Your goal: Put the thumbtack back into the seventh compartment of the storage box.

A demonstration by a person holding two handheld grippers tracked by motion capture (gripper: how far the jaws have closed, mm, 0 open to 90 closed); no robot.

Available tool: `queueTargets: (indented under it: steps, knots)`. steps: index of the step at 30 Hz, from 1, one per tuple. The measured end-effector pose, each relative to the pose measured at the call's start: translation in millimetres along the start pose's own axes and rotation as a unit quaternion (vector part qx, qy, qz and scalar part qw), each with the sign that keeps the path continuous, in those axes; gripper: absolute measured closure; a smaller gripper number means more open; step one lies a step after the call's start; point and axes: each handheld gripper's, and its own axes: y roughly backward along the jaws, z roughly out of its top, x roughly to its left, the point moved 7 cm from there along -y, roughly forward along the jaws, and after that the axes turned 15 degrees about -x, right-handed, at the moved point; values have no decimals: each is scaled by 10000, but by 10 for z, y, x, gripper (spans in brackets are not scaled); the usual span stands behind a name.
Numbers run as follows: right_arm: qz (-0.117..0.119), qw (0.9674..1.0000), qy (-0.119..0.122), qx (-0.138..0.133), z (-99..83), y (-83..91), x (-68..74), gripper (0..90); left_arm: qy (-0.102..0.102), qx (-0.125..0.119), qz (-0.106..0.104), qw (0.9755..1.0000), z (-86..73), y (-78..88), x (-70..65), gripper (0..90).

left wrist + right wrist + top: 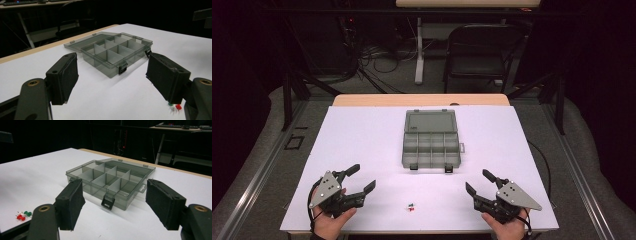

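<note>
A: Where do we stand? Both pairs of jaws are spread wide with nothing between them: the left gripper [357, 179] and the right gripper [477, 181] hover over the white table [362, 145] near its front edge.

B: And the pushpins [410, 206] lie between us, near that edge (a red one, a green one, perhaps a white one too; they're too small to be sure). The organizer box [431, 145] sits farther back in the middle, lid flat open, compartments apparently empty.

A: Then we should come down on one pin at a time, jaws straddling the head rather than the point.

B: Agreed. We close gently, so it doesn't skitter away, then carry it to a near compartment.
</note>
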Motion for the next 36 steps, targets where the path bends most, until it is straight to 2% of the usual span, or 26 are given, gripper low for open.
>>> queueTargets:
  steps: [13, 22, 27, 36]
  knots:
    - [-29, 10000, -13, 67, -15, 1, -5, 297, 21, 38, -22, 10000, -8, -9, -17, 252]
    - [-44, 9999, 15, 155, -39, -6, -18, 296, 96, 240, -207, 9995, -56, -52, -58, 257]
    - [-48, 9998, 27, 173, -44, -9, -23, 297, 46, 270, -182, 9995, -66, -57, -68, 260]
    - [0, 9996, 60, 276, -54, -22, 7, 296, 71, 381, -123, 9992, -93, -66, -66, 259]
